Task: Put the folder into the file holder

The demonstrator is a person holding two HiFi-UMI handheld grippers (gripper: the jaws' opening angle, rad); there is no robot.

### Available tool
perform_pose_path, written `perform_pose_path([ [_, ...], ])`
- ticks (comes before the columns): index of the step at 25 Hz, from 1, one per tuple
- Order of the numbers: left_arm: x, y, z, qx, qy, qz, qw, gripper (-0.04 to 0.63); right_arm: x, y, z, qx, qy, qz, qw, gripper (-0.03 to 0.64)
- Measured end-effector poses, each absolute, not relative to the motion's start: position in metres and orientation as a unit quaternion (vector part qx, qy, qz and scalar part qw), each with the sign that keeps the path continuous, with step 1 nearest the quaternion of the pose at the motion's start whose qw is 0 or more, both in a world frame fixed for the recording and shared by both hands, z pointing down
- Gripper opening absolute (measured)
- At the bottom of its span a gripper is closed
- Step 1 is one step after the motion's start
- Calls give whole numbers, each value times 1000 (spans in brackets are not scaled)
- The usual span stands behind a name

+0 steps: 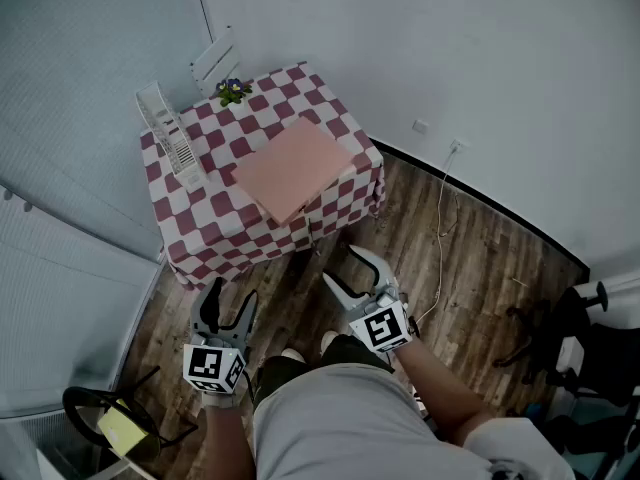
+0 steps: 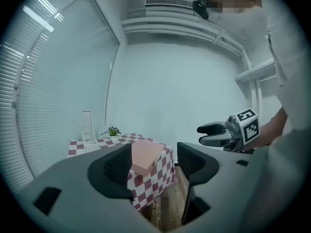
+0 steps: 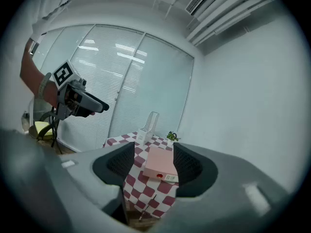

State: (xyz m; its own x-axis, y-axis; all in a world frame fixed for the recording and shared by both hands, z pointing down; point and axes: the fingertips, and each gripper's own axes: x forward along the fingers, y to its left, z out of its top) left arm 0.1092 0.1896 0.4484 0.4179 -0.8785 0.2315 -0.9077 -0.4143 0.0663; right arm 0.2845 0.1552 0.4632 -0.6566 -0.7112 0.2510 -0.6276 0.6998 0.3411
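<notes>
Right gripper (image 1: pixel 340 265) and left gripper (image 1: pixel 228 304) sit low in the frame, jaws apart on both and nothing in them, well short of the table (image 1: pixel 215 223). Pink folder (image 1: pixel 293 166) lies flat mid-table, and its near edge looks to poke over the side. Holder (image 1: pixel 170 133) stands at the table's upper-left corner. I'd pinch that near edge squarely, tip the folder upright, then slide it in while the other claw steadies the holder.

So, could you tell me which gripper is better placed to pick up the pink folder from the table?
Probably the right. The right gripper is open and nearer the pink folder, whose labelled edge faces it in its own view. The left gripper, also open, hangs further back.
</notes>
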Motion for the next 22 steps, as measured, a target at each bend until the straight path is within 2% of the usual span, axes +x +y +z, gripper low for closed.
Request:
perform_pose_path([
  [7, 127, 181, 463, 832, -538, 91, 101, 273, 297, 137, 474, 369, -907, -101, 176, 247],
  [15, 108, 145, 482, 836, -527, 94, 118, 273, 277, 100, 494, 392, -900, -80, 174, 247],
  [22, 60, 79, 498, 864, -475, 103, 134, 273, 236, 46, 524, 429, -871, -66, 230, 249],
])
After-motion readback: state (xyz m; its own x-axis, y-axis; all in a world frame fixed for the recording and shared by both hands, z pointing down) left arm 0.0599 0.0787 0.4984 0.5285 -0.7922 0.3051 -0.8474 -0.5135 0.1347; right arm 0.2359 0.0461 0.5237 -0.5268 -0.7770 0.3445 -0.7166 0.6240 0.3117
